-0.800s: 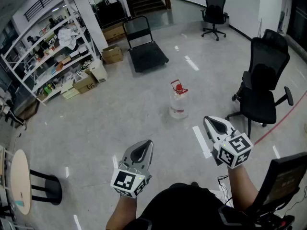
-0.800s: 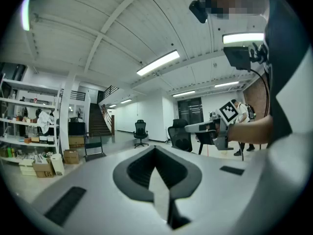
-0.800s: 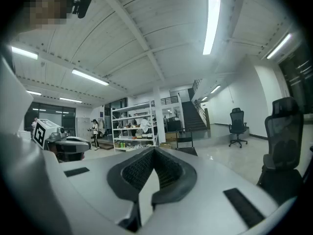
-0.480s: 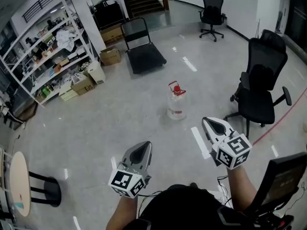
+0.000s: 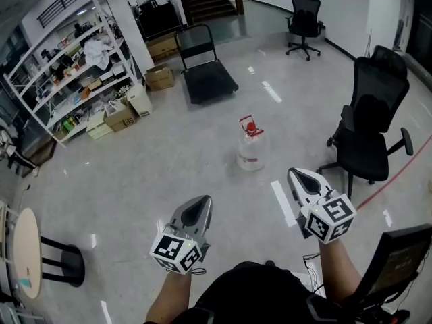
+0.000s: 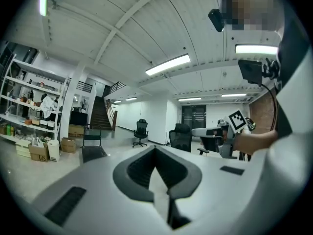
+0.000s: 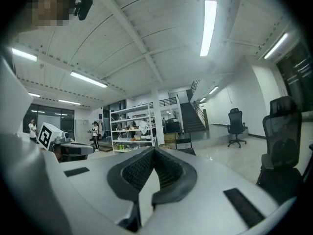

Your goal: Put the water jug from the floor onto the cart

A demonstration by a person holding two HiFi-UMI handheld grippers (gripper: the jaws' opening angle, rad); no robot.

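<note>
The water jug (image 5: 250, 148), clear with a red cap and handle, stands upright on the grey floor in the middle of the head view. The black flat cart (image 5: 210, 82) with an upright push handle is parked beyond it, further up and left. My left gripper (image 5: 204, 200) is held low at the lower left, jaws shut with nothing in them. My right gripper (image 5: 295, 173) is at the lower right, likewise shut with nothing held. Both point toward the jug from well short of it. The left gripper view shows the cart (image 6: 93, 152) far off, and the jug is not seen in either gripper view.
A black office chair (image 5: 370, 123) stands right of the jug, and another (image 5: 303, 22) at the far back. Shelving (image 5: 67, 73) with cardboard boxes (image 5: 121, 115) lines the left. A round table (image 5: 28, 252) is at the lower left. A white floor strip (image 5: 283, 202) lies between the grippers.
Only the head view shifts slightly. Both grippers stay shut in front of the person, and the jug stands where it was.
</note>
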